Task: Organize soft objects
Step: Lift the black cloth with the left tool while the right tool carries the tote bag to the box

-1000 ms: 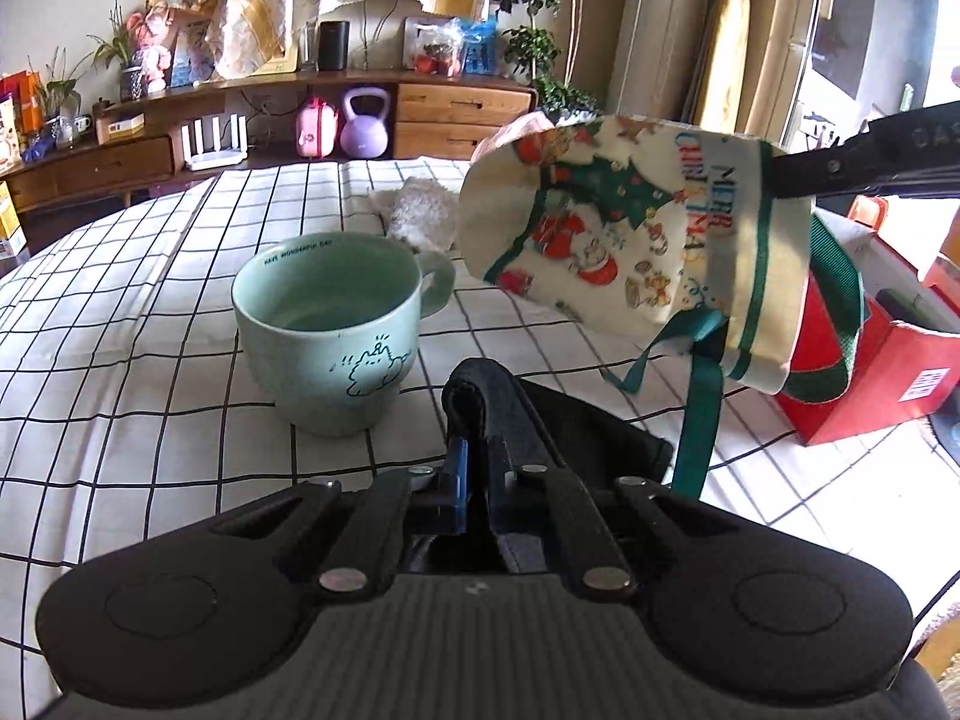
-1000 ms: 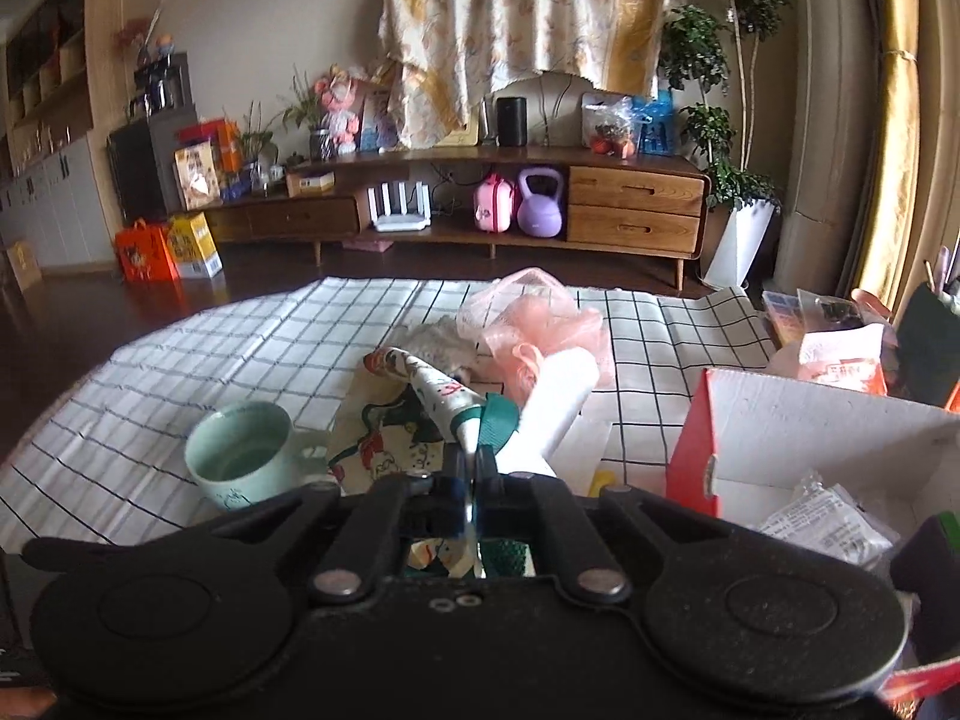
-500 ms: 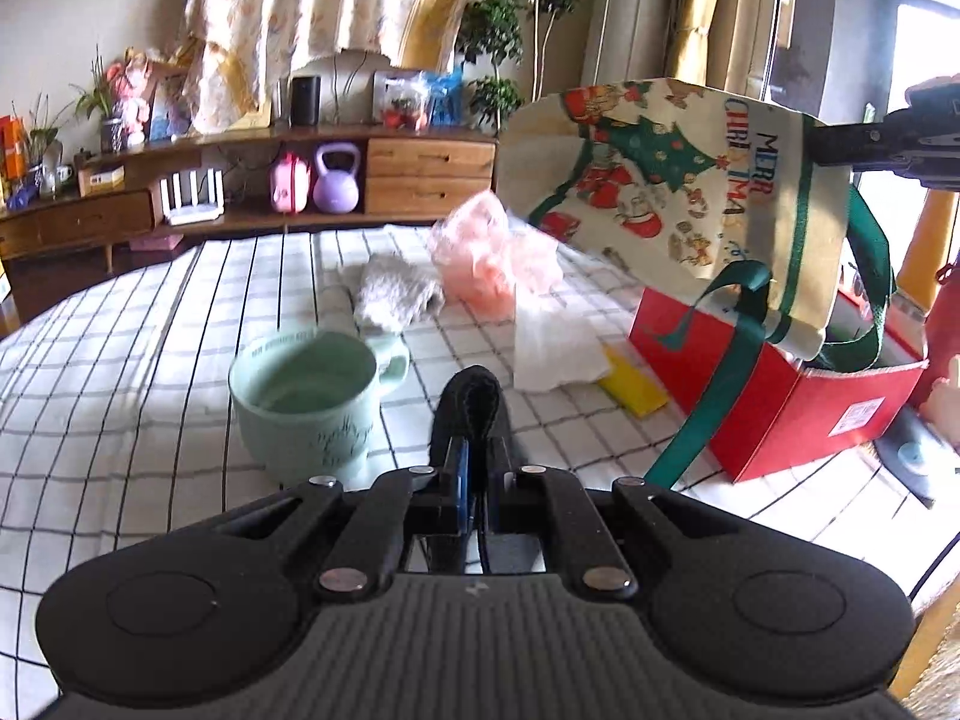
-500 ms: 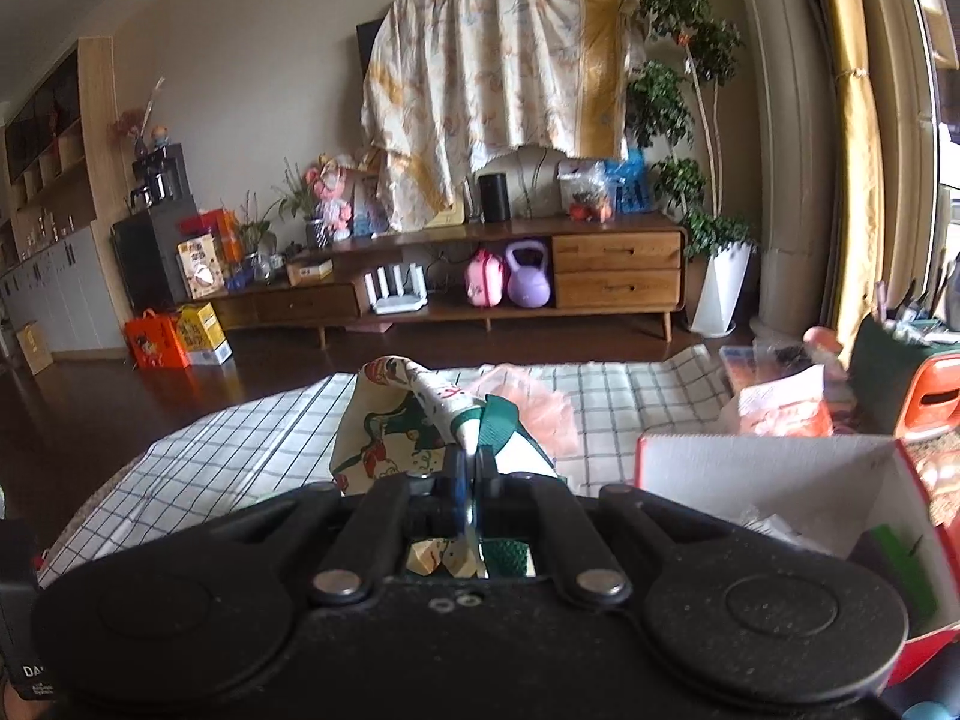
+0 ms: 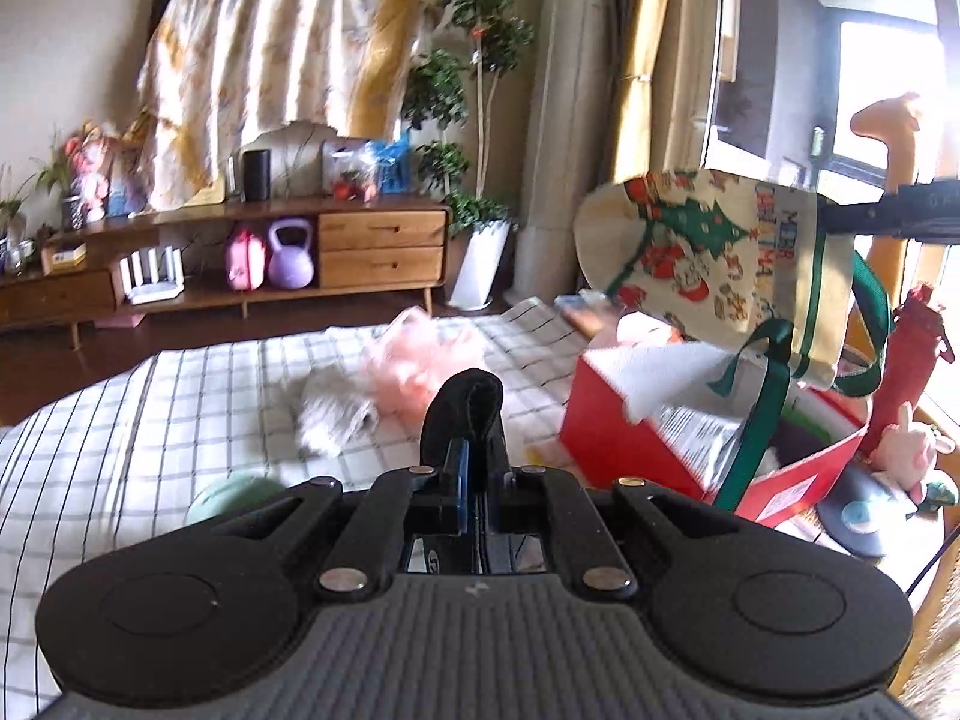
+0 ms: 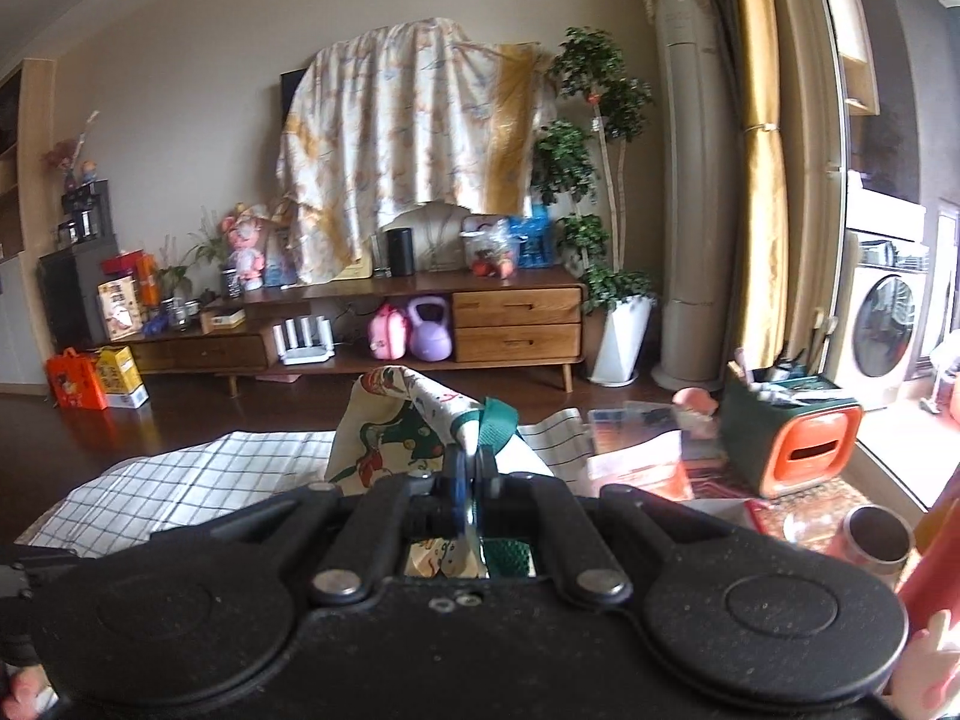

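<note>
Left-wrist view: the left gripper (image 5: 474, 450) was seen with its 2 fingers pressed together on a dark folded fabric piece (image 5: 465, 405), a loop of which stood up beyond the fingertips. What this piece was could not be told. Below it lay the checked tablecloth (image 5: 180, 396), on which a pink mesh puff (image 5: 420, 354) and a pale fluffy item (image 5: 336, 414) rested side by side, both blurred. A green mug (image 5: 231, 495) was partly hidden behind the gripper body at lower left. To the right, a Christmas-print tote bag (image 5: 708, 258) with green straps (image 5: 759, 420) was held in the air above an open red box (image 5: 630, 438); one strap hung down in front of the box. The black fingers of the right gripper (image 5: 888, 217) entered from the right edge and met the bag's top hem.

Right-wrist view: the right gripper (image 6: 471, 462) was shown closed, pinching the hem of the tote bag (image 6: 384, 426) together with a green strap (image 6: 495, 420). The bag's body hung to the left of the fingers, above the tablecloth (image 6: 198, 474). A wooden sideboard (image 6: 516, 315) stood against the far wall.
</note>
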The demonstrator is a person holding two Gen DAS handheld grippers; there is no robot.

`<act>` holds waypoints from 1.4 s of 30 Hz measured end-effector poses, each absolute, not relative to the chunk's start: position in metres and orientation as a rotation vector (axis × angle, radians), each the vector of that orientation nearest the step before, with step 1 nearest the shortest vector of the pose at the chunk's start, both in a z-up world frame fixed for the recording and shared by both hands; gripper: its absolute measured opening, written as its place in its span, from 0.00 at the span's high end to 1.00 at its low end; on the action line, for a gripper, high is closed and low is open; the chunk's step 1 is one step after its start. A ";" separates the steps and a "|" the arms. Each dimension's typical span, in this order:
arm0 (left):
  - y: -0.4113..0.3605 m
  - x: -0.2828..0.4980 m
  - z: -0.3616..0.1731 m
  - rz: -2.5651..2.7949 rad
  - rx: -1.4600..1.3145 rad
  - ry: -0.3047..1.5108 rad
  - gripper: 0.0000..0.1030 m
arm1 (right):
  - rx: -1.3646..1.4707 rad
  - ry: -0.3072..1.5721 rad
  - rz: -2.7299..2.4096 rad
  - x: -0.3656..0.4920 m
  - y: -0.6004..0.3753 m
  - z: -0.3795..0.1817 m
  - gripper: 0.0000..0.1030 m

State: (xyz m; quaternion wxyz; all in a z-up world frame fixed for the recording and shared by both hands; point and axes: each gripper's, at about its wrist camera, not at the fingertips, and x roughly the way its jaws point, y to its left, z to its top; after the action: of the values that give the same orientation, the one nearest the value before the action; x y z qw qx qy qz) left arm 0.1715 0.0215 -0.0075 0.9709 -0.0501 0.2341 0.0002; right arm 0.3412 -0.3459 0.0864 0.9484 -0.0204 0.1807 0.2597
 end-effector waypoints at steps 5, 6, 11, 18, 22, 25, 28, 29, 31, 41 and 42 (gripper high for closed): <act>0.000 0.189 0.015 -0.041 -0.069 0.437 0.95 | -0.051 0.353 0.455 0.354 -0.366 0.084 0.98; -0.005 0.193 0.020 -0.052 -0.065 0.432 0.95 | -0.053 0.351 0.441 0.356 -0.370 0.083 0.98; -0.034 0.219 0.037 -0.109 -0.046 0.412 0.95 | -0.045 0.360 0.377 0.372 -0.391 0.072 0.98; -0.077 0.262 0.048 -0.187 -0.042 0.410 0.95 | -0.023 0.404 0.306 0.395 -0.416 0.048 0.98; -0.101 0.285 0.047 -0.223 -0.040 0.423 0.95 | -0.019 0.421 0.272 0.409 -0.426 0.036 0.98; -0.119 0.302 0.043 -0.239 -0.044 0.439 0.95 | -0.015 0.435 0.254 0.419 -0.431 0.025 0.98; -0.131 0.315 0.032 -0.246 -0.040 0.452 0.95 | -0.012 0.458 0.251 0.427 -0.434 0.012 0.98; -0.135 0.319 0.027 -0.246 -0.036 0.460 0.95 | -0.017 0.466 0.248 0.430 -0.434 0.007 0.98; -0.142 0.328 0.016 -0.246 -0.034 0.483 0.95 | -0.030 0.475 0.246 0.433 -0.433 -0.001 0.98; -0.158 0.361 -0.020 -0.244 -0.053 0.561 0.95 | -0.036 0.502 0.244 0.450 -0.430 -0.023 0.98; -0.158 0.363 -0.022 -0.247 -0.059 0.567 0.95 | -0.039 0.508 0.249 0.450 -0.430 -0.025 0.98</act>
State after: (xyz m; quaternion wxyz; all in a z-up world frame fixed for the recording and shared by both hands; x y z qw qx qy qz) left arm 0.3630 -0.1579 -0.0221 0.9521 -0.0289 0.2791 -0.1213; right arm 0.4505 -0.4300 -0.0254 0.9600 -0.0192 0.2507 0.1230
